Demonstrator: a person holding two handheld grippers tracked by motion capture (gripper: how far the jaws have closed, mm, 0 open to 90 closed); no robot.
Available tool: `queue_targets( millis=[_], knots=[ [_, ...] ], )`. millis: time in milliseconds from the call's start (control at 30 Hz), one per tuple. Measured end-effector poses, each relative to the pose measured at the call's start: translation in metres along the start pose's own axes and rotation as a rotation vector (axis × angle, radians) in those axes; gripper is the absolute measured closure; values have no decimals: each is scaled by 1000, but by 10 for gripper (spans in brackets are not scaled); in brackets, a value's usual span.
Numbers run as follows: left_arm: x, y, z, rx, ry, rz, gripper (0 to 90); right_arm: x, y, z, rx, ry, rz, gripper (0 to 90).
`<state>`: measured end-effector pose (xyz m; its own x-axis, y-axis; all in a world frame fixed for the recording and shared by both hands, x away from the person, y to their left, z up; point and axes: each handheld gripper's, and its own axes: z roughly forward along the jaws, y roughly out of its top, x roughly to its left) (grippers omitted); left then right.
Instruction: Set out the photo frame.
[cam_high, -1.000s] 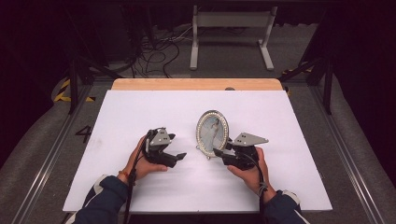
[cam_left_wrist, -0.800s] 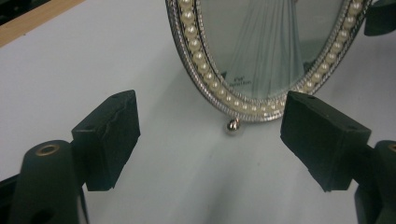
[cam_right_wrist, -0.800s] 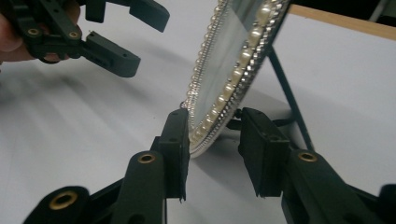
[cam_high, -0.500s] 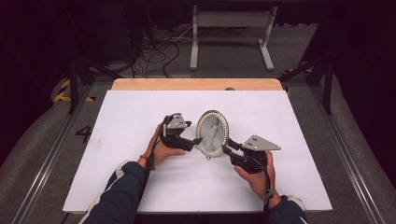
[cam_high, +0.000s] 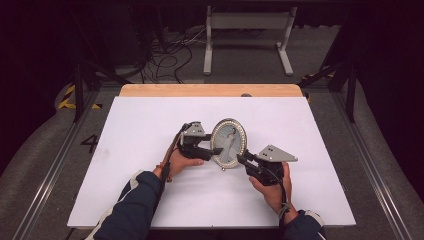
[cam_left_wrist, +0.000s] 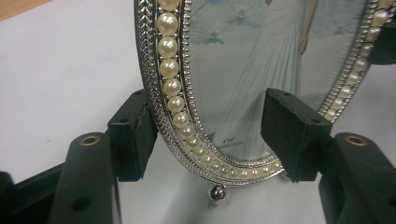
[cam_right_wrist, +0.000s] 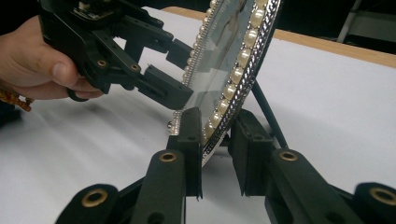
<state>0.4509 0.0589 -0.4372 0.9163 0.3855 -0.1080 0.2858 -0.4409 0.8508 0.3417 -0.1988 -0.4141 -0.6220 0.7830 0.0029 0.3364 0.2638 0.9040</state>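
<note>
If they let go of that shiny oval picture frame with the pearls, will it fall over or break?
The silver oval pearl-rimmed picture frame probably tips easily: it stands tall on a narrow bottom with a thin back strut. Its glass front looks breakable if it drops. The metal rim seems stiff, so the right gripper likely won't bend it.

Seen from a fixed camera high above the person's side, the white table (cam_high: 150, 130) stretches forward and down. Two cameras ride the grippers, each looking along its own black jaws from very close. All three views share the oval pearl-rimmed photo frame (cam_high: 229, 143), standing mid-table (cam_left_wrist: 224, 93) (cam_right_wrist: 233, 70).
</note>
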Motion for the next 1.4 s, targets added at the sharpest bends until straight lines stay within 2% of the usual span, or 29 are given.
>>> queue_targets(
  millis=[133,267,433,600,700,833,900,967,1200,1267,1400],
  knots=[
    [-3,-2,-3,17,8,-6,402,-4,1,1,-4,7,25,754],
    [-5,-5,-7,21,5,-7,407,-5,2,4,-3,3,19,756],
    [-10,-9,-9,29,28,-17,402,-7,3,6,-5,5,22,757],
    [-14,-11,-13,37,29,1,402,-9,4,8,-10,6,37,750],
    [-17,-12,-14,34,72,35,448,-9,4,8,-11,4,34,747],
    [-16,-11,-11,23,98,48,434,-6,4,7,-16,-20,24,738],
    [-15,-11,-10,14,98,35,421,-5,4,6,-20,-30,19,737],
    [-15,-10,-10,7,111,42,397,-5,3,5,-24,-31,19,723],
    [-13,-8,-9,-17,114,33,390,-2,3,-1,-33,-49,5,717],
    [-12,-7,-8,-25,95,37,438,-1,2,-2,-39,-55,9,729],
    [-12,-6,-8,-20,77,42,476,-1,1,-4,-35,-61,9,743]
  ],
)
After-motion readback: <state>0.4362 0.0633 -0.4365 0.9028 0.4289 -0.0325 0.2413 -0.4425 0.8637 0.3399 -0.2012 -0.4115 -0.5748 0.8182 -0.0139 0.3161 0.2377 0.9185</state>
